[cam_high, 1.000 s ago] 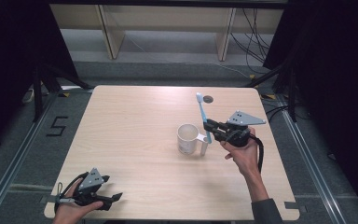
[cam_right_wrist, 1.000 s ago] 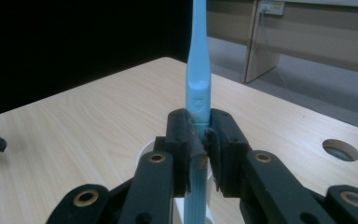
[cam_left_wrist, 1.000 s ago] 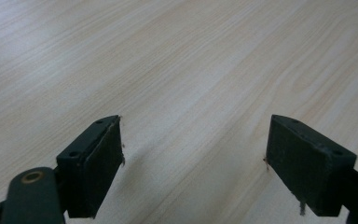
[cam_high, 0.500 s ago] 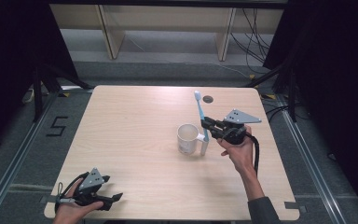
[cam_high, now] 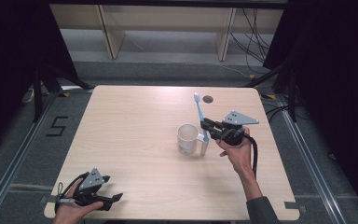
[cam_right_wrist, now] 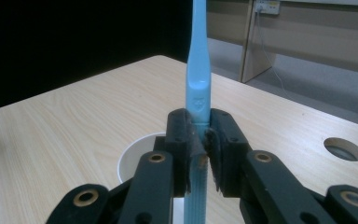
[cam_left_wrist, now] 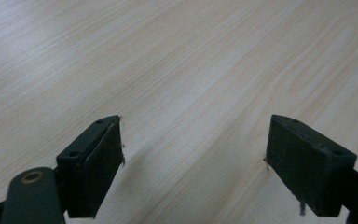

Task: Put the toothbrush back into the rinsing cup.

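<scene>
A: What sits nearest, at the lower left of the high view?
B: The left tool (cam_high: 114,199), resting on the worktop (cam_high: 135,140) with its jaws spread wide and nothing between them.
A: And farther up, right of centre?
B: The right tool (cam_high: 205,127) pinches a light blue toothbrush (cam_high: 199,116) upright, bristles at the top, just beside the white mug (cam_high: 187,138). Beyond it, a round hole (cam_high: 208,99) lies near the worktop's far edge.
</scene>
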Demonstrator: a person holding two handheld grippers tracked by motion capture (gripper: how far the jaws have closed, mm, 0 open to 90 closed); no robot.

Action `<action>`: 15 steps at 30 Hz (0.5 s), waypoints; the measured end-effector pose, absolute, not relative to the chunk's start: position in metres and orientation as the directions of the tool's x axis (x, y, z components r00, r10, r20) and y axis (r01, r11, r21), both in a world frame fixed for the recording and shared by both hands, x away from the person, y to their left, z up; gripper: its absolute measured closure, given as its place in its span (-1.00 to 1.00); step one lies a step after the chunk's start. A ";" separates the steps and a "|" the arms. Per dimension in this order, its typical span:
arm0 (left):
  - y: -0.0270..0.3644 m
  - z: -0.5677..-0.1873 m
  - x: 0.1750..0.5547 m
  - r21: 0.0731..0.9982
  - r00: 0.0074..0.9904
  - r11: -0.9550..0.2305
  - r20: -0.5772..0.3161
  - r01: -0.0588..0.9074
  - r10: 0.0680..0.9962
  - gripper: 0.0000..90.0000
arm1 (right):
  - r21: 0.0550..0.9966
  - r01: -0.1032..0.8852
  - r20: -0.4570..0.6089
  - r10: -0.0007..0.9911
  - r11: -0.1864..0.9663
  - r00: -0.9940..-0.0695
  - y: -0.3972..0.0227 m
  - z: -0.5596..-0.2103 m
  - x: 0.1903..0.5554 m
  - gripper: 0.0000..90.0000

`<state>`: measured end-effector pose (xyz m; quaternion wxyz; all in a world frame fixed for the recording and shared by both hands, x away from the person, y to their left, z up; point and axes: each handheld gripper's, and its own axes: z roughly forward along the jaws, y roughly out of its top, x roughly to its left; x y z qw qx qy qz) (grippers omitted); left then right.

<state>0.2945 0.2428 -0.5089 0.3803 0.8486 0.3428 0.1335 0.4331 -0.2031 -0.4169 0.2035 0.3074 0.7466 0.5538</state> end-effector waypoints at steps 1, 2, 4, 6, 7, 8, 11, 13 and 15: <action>0.243 -0.509 0.295 0.736 0.730 -0.478 -0.032 0.479 0.683 -0.60 | 0.950 0.239 0.040 0.683 0.200 -0.730 -0.203 -0.417 0.433 0.75; 0.243 -0.509 0.295 0.738 0.728 -0.475 -0.033 0.480 0.685 -0.60 | 0.950 0.254 0.062 0.687 0.182 -0.724 -0.202 -0.418 0.431 0.75; 0.244 -0.508 0.295 0.736 0.731 -0.480 -0.029 0.477 0.682 -0.60 | 0.948 0.247 0.048 0.679 0.199 -0.732 -0.202 -0.418 0.431 0.75; 0.243 -0.508 0.294 0.737 0.730 -0.477 -0.032 0.478 0.682 -0.60 | 0.953 0.228 0.035 0.678 0.198 -0.735 -0.202 -0.421 0.433 0.75; 0.243 -0.508 0.294 0.738 0.730 -0.477 -0.032 0.478 0.683 -0.60 | 0.950 0.237 0.034 0.685 0.205 -0.728 -0.203 -0.421 0.432 0.75; 0.243 -0.508 0.295 0.736 0.733 -0.481 -0.030 0.476 0.680 -0.60 | 0.945 0.267 0.065 0.688 0.191 -0.723 -0.202 -0.422 0.430 0.75; 0.244 -0.508 0.295 0.737 0.732 -0.480 -0.030 0.476 0.680 -0.60 | 0.949 0.239 0.038 0.681 0.203 -0.731 -0.204 -0.424 0.431 0.75; 0.243 -0.508 0.295 0.740 0.729 -0.474 -0.032 0.477 0.683 -0.60 | 0.946 0.258 0.059 0.680 0.195 -0.731 -0.204 -0.425 0.430 0.75; 0.244 -0.508 0.295 0.739 0.731 -0.477 -0.030 0.475 0.682 -0.60 | 0.946 0.250 0.046 0.680 0.205 -0.732 -0.205 -0.425 0.429 0.75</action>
